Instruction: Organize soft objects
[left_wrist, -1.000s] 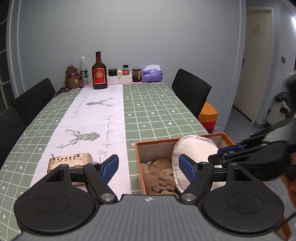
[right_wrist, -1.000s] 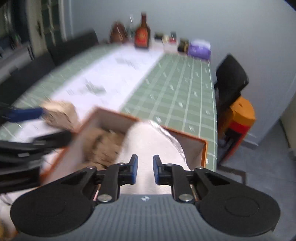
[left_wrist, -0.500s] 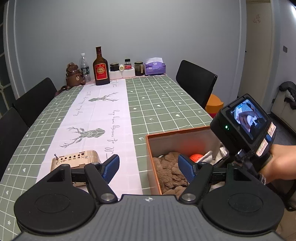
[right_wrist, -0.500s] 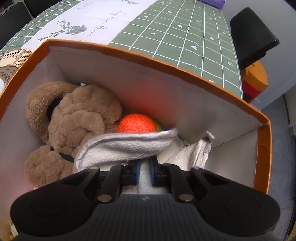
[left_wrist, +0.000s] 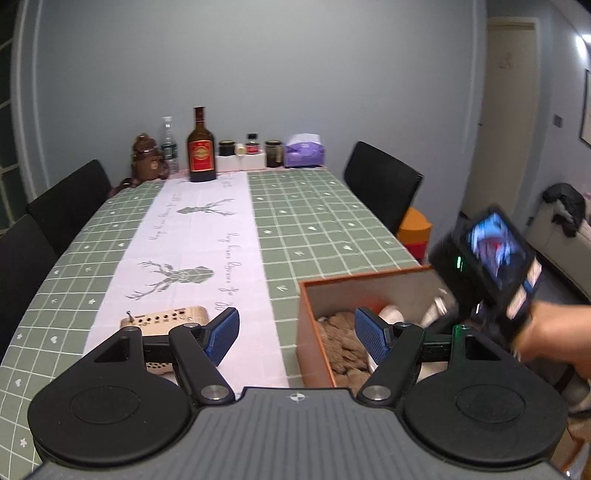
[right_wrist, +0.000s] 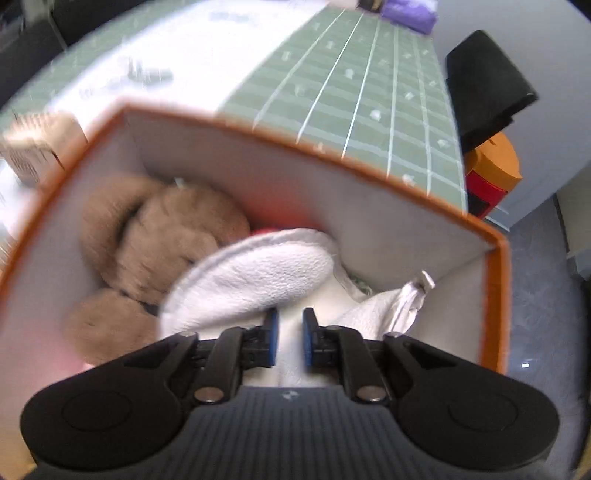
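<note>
White plush, a round pad (right_wrist: 255, 273), now lies inside the orange box (right_wrist: 496, 295) against the brown teddy bear (right_wrist: 173, 236). A moment ago the right claw (right_wrist: 289, 338) was pinched on it; now its jaws are opening, a narrow gap with the fabric just ahead and no longer squeezed. That reads as a release, so this piece looks stowed. The left claw (left_wrist: 297, 338) hovers wide and empty over the bench (left_wrist: 314, 221), beside the box.
</note>
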